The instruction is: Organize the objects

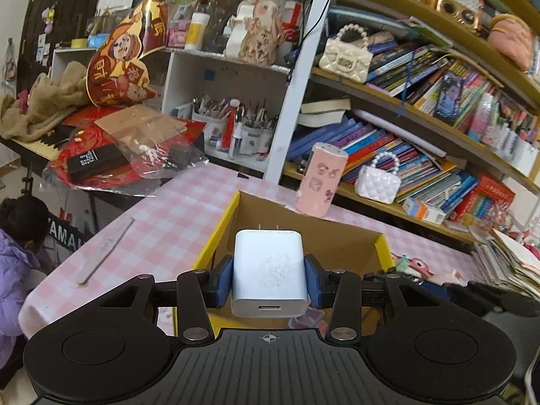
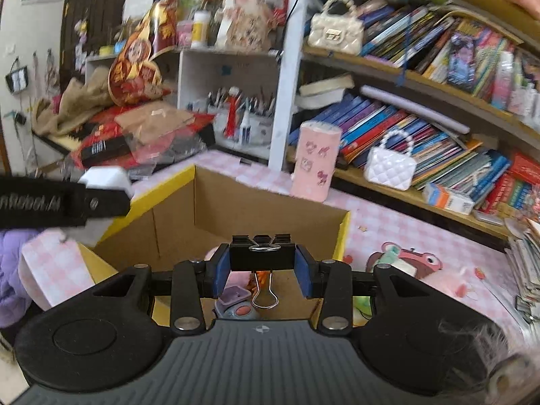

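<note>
**Both grippers loaded, poised over the box**

The left gripper (image 1: 270, 278) is clamped on a white USB charger (image 1: 270, 270), its blue pads (image 1: 225, 278) pressing the two flat sides, prongs pointing away and the port facing the camera. Gripping the broad body this way keeps the plug from twisting as it is carried. The right gripper (image 2: 263, 270) is clamped on a black binder clip (image 2: 262, 253), pinched across its folded body, with one wire handle dangling free below.

Just beyond and beneath both sits an open cardboard box (image 2: 249, 202) with yellow edges, standing on the pink checked tabletop (image 1: 162, 222). A few small items already lie on its floor in the right wrist view, so it looks like the collecting place, and both loads appear ready to be dropped in.

A pink sticker-covered cylinder (image 1: 320, 182) stands just behind the box. A nail file (image 1: 104, 249) lies on the cloth to the box's left. The crowded bookshelf (image 1: 422, 108) rises behind.
</note>
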A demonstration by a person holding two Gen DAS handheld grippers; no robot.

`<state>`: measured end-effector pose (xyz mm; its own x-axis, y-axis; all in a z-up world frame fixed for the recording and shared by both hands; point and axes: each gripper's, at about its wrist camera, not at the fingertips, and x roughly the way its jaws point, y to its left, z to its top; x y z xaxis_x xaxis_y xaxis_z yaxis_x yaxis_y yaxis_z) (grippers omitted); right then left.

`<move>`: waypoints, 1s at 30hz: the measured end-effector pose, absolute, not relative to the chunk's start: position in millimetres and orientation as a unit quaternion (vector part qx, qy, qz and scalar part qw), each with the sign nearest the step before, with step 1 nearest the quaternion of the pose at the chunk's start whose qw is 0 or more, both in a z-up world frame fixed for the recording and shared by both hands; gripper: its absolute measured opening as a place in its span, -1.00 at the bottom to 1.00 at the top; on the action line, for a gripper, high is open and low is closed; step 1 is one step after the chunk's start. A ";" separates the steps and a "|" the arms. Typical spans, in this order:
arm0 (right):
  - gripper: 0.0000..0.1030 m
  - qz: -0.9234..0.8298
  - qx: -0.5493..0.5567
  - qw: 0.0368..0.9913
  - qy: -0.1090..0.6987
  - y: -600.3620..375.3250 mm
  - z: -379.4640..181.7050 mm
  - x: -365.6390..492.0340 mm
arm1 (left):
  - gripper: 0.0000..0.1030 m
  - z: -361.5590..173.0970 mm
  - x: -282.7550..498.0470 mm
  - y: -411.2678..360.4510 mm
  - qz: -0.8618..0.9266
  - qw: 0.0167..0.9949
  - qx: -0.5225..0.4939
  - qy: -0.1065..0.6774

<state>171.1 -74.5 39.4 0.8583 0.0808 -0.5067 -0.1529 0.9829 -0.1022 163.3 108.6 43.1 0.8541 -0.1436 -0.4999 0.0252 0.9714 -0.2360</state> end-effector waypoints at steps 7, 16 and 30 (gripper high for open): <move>-0.26 0.099 -0.079 0.943 0.308 -77.2 13.1 213.7 | -0.19 20.7 203.7 96.9 -0.028 0.947 -0.102 0.304; -0.26 0.123 -0.102 0.920 0.357 -85.2 -11.7 244.7 | -0.18 -0.3 236.5 79.4 -0.020 0.937 -0.069 0.342; -0.26 0.166 -0.180 0.905 0.348 -98.2 -18.4 265.2 | -0.18 -27.6 252.6 62.8 -0.008 0.922 -0.052 0.384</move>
<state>265.2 -98.2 -18.4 0.7028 0.1749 -0.6895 -0.4248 0.8806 -0.2097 252.6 62.8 -27.6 0.7049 -0.0548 -0.7072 -0.0244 0.9945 -0.1014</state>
